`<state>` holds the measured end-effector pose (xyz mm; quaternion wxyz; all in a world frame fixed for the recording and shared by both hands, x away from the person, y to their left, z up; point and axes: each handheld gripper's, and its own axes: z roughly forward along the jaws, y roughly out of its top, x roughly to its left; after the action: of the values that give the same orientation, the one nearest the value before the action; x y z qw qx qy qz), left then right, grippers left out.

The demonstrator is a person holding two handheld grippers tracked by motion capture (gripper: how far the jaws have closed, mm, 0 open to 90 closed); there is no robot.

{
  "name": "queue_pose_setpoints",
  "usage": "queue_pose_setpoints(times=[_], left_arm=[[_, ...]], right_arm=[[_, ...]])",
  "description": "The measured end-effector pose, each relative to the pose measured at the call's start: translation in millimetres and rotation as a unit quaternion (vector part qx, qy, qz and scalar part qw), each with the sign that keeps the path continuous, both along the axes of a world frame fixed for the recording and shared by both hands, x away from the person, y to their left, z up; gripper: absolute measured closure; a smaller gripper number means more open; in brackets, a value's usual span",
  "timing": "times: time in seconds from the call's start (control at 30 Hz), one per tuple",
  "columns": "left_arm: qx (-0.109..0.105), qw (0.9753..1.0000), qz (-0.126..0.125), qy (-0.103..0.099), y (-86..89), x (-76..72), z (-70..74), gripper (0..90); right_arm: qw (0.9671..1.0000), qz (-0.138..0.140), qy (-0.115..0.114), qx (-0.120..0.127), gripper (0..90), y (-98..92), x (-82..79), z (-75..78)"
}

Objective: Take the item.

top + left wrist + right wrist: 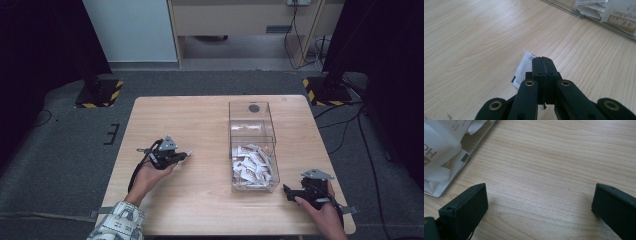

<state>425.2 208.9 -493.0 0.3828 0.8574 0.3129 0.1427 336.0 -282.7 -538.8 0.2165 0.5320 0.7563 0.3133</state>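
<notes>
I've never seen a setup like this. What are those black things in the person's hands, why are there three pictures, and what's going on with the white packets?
No robot arm is involved: a person holds a two-jaw hand tool in each hand. The high view looks down on the wooden table from above. The other two pictures come from small cameras riding on the tools, looking along their black jaws.

On the table stands a clear plastic box with white paper packets piled in its near compartment. The left gripper has its jaws shut on one small white packet, whose printed edge sticks out beside them, just above the tabletop. The right gripper hovers near the box with its jaws wide open, holding nothing.
</notes>
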Motion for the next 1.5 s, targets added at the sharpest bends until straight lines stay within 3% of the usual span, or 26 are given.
queue_pose_setpoints(times=[0.77,1.2,1.33,1.5], left_arm=[[0.003,0.9997,0.024,-0.01,-20.1,22.6,-13.1,88.7],[0.011,0.9995,0.029,0.002,-19.7,30.3,-25.4,85.9],[0.014,0.9995,0.029,-0.002,-20.5,31.1,-26.7,81.2],[0.019,0.9991,0.036,-0.011,-22.5,29.7,-25.6,63.7]], right_arm=[[1.0,0.0,0.001,0.001,0.8,0.0,-0.1,0.0],[1.0,0.0,0.0,0.001,0.8,0.0,0.0,-0.1],[1.0,-0.001,0.0,0.001,0.8,0.0,0.0,0.0],[1.0,-0.001,0.0,0.001,0.8,0.0,0.0,0.0]])
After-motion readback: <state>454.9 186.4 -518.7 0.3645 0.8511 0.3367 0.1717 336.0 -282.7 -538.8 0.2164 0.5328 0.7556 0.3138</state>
